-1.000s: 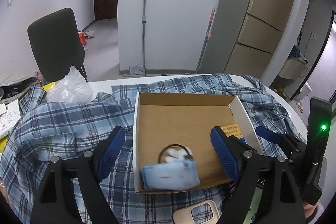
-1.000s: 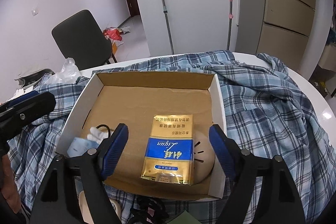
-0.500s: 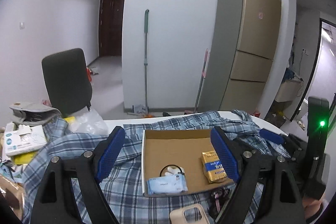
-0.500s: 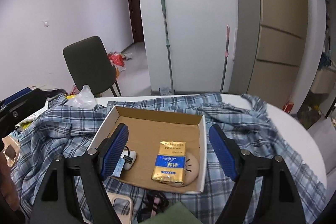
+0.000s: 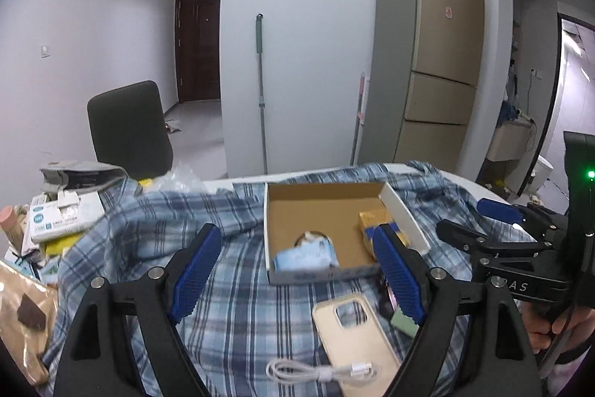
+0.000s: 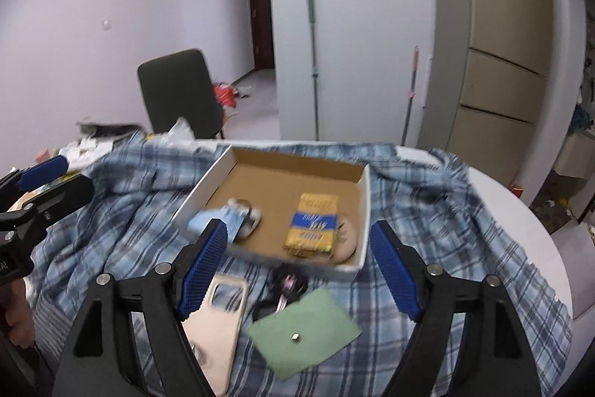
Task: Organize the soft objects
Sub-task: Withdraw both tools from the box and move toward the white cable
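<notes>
A blue plaid shirt (image 5: 148, 229) (image 6: 446, 211) is spread over a white round table. On it rests a shallow cardboard box (image 5: 327, 207) (image 6: 282, 170) holding a light-blue tissue pack (image 5: 303, 255) (image 6: 212, 220), a gold-and-blue pack (image 6: 312, 227) (image 5: 373, 220) and a round beige item (image 6: 347, 240). My left gripper (image 5: 297, 281) hangs open above the shirt, in front of the box, with nothing between its fingers. My right gripper (image 6: 297, 263) is open too, empty, over the box's near edge.
In front of the box lie a beige phone case (image 5: 353, 326) (image 6: 219, 315), a white cable (image 5: 319, 373), a green card (image 6: 305, 330) and a dark tangled item (image 6: 286, 285). Papers and packs (image 5: 63, 214) pile at the table's left. A black chair (image 5: 130, 129) stands behind.
Both grippers have drawn back and up from the box, so it looks smaller and farther. The phone case, cable and green card have come into view. Both stay open.
</notes>
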Motion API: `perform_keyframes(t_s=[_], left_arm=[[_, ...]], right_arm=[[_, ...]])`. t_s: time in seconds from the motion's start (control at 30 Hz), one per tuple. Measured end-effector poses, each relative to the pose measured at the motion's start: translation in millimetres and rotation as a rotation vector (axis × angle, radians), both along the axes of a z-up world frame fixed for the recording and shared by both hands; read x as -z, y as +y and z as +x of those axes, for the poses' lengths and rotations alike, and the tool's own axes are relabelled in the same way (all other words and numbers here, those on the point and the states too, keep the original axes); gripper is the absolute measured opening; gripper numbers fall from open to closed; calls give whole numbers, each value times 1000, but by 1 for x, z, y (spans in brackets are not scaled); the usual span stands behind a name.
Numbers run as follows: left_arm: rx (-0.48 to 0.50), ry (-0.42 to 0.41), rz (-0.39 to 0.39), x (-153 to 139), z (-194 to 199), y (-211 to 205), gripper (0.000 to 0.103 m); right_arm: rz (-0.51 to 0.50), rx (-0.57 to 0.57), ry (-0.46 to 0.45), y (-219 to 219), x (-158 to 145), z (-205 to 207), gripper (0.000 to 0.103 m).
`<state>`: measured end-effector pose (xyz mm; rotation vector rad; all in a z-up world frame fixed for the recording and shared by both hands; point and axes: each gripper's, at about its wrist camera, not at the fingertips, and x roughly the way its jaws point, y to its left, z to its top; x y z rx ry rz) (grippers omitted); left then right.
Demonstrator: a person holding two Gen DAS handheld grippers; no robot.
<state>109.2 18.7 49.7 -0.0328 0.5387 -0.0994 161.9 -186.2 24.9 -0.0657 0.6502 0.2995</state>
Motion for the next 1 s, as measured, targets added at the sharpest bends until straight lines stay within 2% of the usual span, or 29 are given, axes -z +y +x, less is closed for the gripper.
perform_keyframes(t_s=[0.17,0.43,0.63,0.73,0.8,0.9,1.0], left_arm=[[21,49,10,27,-7,0,85],[38,96,15,61,-3,9,85],[29,139,18,86,5,16,85],[37,150,-16,87,4,22,85],[24,157,-3,84,1,24,85],[36,150,-12,77,-6,26,85],[48,157,-18,73,-9,24,85]], right_arm=[[-52,-30,-7,12,15,-12,78],[-56,-60,61,17,48,-7,78],[-57,-137,128,26,66,-6,77],[-63,-189,151,35,72,-10,73],[-43,-240,177,41,76,-13,70],[6,-283,251,48,82,-10,60],[24,-309,313,56,89,-14,56]])
